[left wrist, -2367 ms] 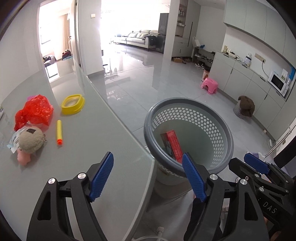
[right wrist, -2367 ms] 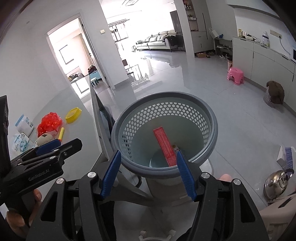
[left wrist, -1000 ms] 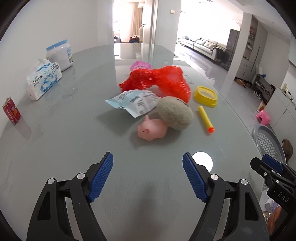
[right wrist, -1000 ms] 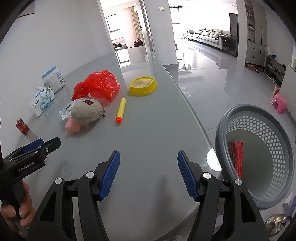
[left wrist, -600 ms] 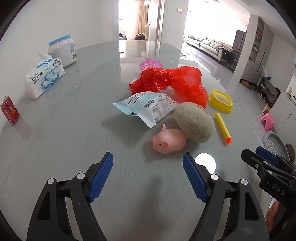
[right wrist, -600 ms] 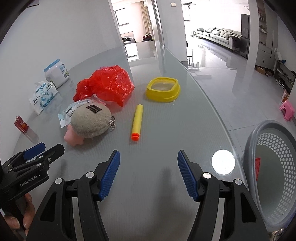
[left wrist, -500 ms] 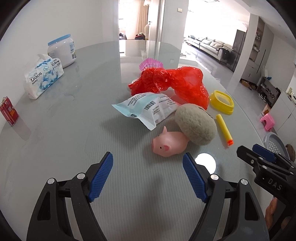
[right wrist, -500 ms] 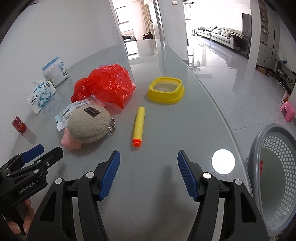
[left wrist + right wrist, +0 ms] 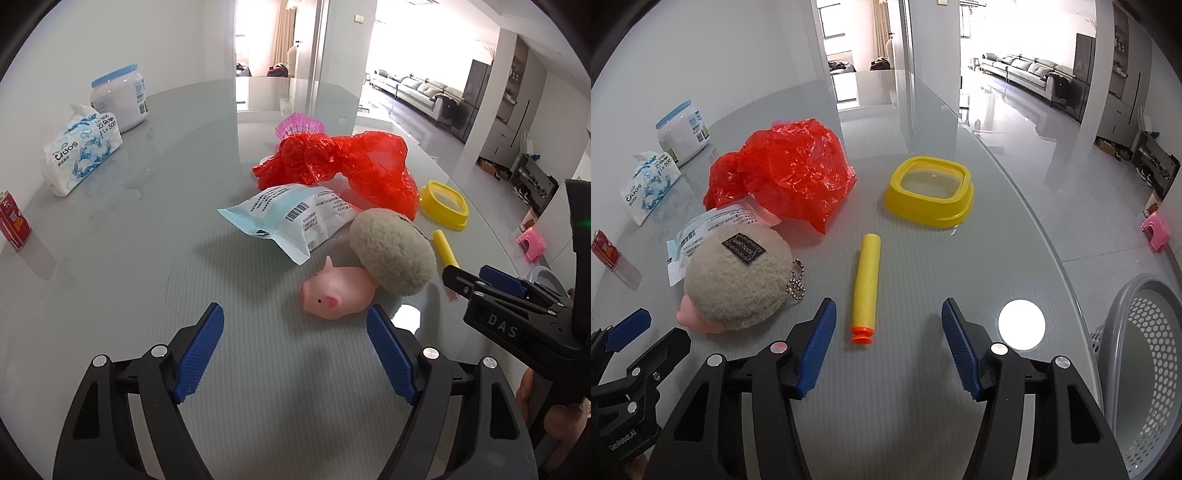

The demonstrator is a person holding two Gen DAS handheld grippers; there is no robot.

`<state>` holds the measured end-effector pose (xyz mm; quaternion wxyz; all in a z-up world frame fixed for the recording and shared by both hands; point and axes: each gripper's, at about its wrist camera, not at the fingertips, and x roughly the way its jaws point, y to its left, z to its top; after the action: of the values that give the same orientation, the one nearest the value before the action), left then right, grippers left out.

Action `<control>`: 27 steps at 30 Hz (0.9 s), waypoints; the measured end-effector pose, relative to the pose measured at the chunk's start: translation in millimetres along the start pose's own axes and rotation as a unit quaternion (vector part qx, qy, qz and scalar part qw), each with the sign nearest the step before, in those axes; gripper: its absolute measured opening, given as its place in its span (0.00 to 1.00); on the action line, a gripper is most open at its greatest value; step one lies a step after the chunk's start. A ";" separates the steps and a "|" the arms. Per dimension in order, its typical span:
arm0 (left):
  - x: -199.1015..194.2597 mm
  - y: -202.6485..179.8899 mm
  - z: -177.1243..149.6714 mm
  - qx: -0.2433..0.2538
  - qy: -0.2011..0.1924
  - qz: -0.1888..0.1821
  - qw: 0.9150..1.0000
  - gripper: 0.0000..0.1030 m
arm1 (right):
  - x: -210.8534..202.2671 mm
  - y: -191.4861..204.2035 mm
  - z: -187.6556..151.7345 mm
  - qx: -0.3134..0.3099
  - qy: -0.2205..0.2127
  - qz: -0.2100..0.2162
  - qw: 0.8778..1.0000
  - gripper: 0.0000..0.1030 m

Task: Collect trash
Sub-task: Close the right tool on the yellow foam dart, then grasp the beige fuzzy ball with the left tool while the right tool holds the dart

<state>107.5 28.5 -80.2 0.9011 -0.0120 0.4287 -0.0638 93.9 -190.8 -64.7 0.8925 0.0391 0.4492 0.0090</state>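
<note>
Both tools carry nothing. The left tool [image 9: 295, 350] stands wide in the lower middle of its own view, pads clear of everything, with the pink pig toy [image 9: 338, 293] just above its right pad. The right tool [image 9: 888, 345] sits narrower; its jaws have just been closing, and only the orange tip of the yellow foam dart [image 9: 866, 284] lies in the gap between the pads, untouched.

On the glass worktop [image 9: 129, 258] the likely trash is not yet collected: the crumpled red plastic bag [image 9: 783, 168] in the upper left of the right view, and the white-and-blue wrapper [image 9: 291, 218] at the centre of the left view, partly tucked under the bag and touching the grey plush ball [image 9: 738, 277]. The plush rests against the pig. A yellow tray [image 9: 931, 192] stands apart, above the dart.

At the right edge of the right view the grey basket [image 9: 1123, 332] stands below the worktop's rim; whether anything lies inside cannot be told from here.

Judged from this, the collecting is at most partly done: bag and wrapper remain, and neither tool has yet settled on one. The tissue pack [image 9: 79, 151], white jar [image 9: 120, 98] and red can [image 9: 13, 221] along the left side look like keepers, not litter.
</note>
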 end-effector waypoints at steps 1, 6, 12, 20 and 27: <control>1.0 1.5 1.0 0.000 0.000 -0.001 1.000 0.76 | 0.9 1.4 0.6 -0.004 -0.001 -0.004 1.000 0.46; -0.5 -2.8 3.2 0.002 -0.005 -0.003 1.000 0.76 | 2.6 6.7 0.7 -0.018 -0.007 -0.008 1.000 0.20; -1.4 -11.0 6.8 0.007 -0.007 -0.007 1.000 0.76 | -2.8 -2.7 -2.3 -0.005 -0.013 0.016 1.000 0.12; -1.9 -36.9 18.6 0.022 -0.012 -0.026 0.999 0.77 | -34.0 -34.9 -12.6 0.033 -0.036 0.032 0.998 0.12; 5.7 -65.8 32.0 0.044 -0.033 -0.013 0.998 0.77 | -56.0 -67.4 -30.1 0.060 -0.042 0.044 0.996 0.12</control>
<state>128.9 -38.5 -59.3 0.9134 0.0201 0.3957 -0.0937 35.0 -259.0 -43.0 0.9052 0.1130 0.4092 0.0195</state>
